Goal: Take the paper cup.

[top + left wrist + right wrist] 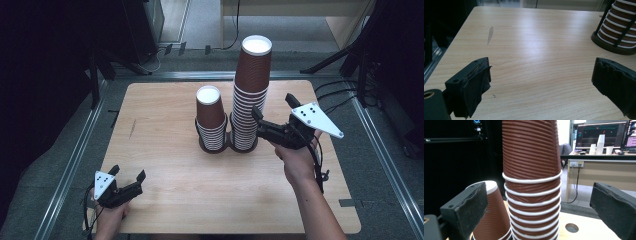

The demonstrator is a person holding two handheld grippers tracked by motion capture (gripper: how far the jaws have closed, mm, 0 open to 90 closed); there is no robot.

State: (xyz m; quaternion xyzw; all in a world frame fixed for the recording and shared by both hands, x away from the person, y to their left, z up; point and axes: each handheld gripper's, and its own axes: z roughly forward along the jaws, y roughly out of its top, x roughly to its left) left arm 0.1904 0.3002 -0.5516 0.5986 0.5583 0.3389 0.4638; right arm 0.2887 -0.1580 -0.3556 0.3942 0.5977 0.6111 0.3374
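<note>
My right tongs (pixel 272 112) stand wide open and hold nothing, one jaw reaching to the side of the tall cup stack (pixel 250 95) and the other standing clear on its far-right side; in the right gripper view the tall stack rises between the two spread jaws, not yet pinched, with the short cup stack (pixel 490 216) just beside it behind the left jaw. My right hand (pixel 298 160) grips the tool from below, its grey three-cornered plate (pixel 317 119) uppermost. My left tongs (pixel 129 175) are likewise wide open and empty, resting low over the near-left corner of the tabletop (pixel 165 175), well apart from both stacks, with my left hand (pixel 111 216) behind them. In the left gripper view the spread jaws frame bare wood, a faint grey smear (pixel 490 34) farther off, and the black cup holder (pixel 614 47) at upper right. Both stacks of inverted brown ribbed paper cups with white rims sit side by side, touching or nearly so, in this black two-ring holder at the tabletop's centre. Beyond the stacks, a desk with monitors (pixel 599 135) and white cups (pixel 600 143) stands in the background.
</note>
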